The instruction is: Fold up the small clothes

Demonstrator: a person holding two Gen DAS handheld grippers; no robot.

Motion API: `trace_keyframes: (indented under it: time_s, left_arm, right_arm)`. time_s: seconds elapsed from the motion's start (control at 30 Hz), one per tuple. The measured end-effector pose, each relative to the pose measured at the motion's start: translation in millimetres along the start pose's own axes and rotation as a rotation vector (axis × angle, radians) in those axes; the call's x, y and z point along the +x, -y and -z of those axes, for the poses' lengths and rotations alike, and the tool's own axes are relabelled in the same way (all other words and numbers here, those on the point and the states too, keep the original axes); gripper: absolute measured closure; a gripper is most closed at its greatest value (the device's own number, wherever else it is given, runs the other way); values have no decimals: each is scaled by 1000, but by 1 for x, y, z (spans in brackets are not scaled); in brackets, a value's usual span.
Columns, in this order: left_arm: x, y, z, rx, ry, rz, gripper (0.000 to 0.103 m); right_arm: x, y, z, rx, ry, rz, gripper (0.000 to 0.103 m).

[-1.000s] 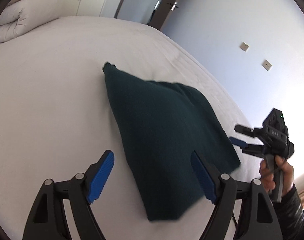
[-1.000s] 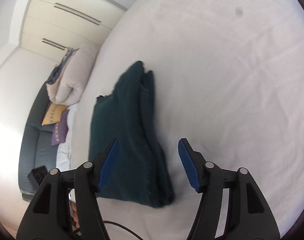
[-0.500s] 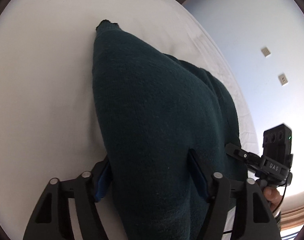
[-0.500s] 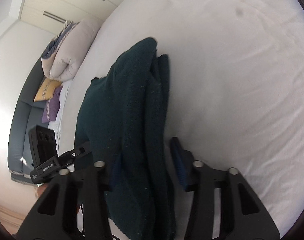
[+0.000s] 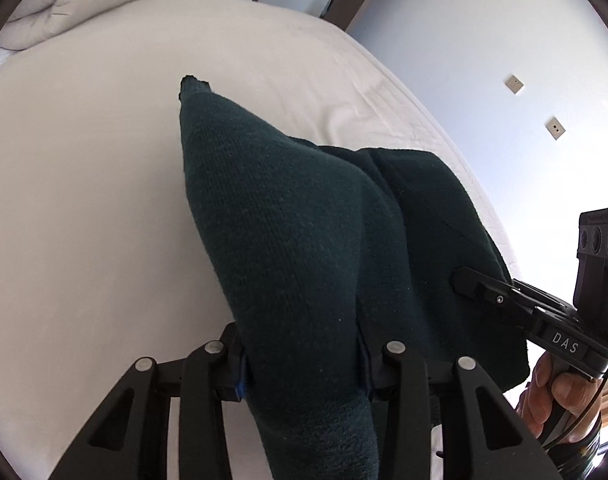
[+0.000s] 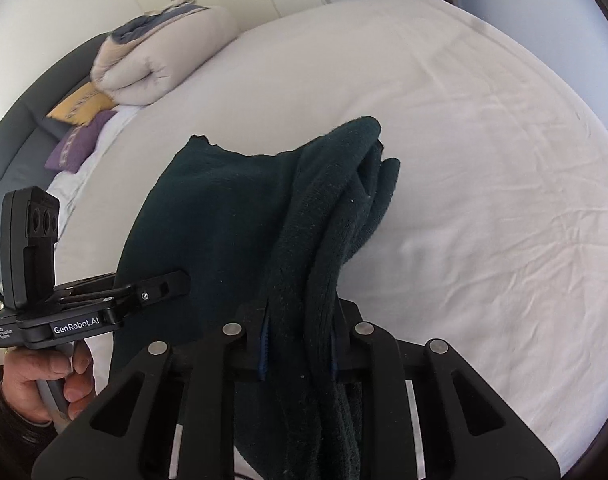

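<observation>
Both grippers we hold, left (image 5: 304, 356) and right (image 6: 299, 344), closing, pinching dark green garment (image 5: 295, 240) above white bed (image 5: 83, 200).

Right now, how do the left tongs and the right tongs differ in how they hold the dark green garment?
The left tongs pinch a single smooth, rounded fold of the dark green garment; the right tongs pinch several bunched layers at its edge. The left tongs stand wider than the right tongs. Both are closing with cloth between the blue pads, lifting the near end off the white bed.
</observation>
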State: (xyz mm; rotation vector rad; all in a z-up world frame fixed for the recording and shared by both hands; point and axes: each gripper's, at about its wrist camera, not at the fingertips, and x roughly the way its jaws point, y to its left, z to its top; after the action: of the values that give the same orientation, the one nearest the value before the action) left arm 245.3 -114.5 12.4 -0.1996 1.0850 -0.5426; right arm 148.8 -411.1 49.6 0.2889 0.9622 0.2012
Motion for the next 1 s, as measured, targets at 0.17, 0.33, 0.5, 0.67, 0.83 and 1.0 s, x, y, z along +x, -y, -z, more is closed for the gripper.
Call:
trace_keyframes:
  time_s: [0.17,0.33,0.5,0.67,0.83,1.0]
  left_arm:
    - [-60,-36,55,3,13,-53,62]
    - [-90,-64,119,-22,-17,-87,62]
    - [-68,-83,155,-35,-50,-133,55]
    - [-58,-69,150,0,-44,-179,49]
    - [-58,-73,158,-6,-41,-177,47]
    - [-58,-70,164,28,-27,-232,45]
  right_arm:
    - [-13,-67,55,-19,-17,-100,83]
    - [-11,-109,122,8,-57,-175,83]
    - [10,-107,175,68,-108,-141,83]
    - [26,-75,186,231,-114,-235,82]
    - [31,-56,202,359,-100,-357,80]
    - [44,-61,202,317,-87,-334,80]
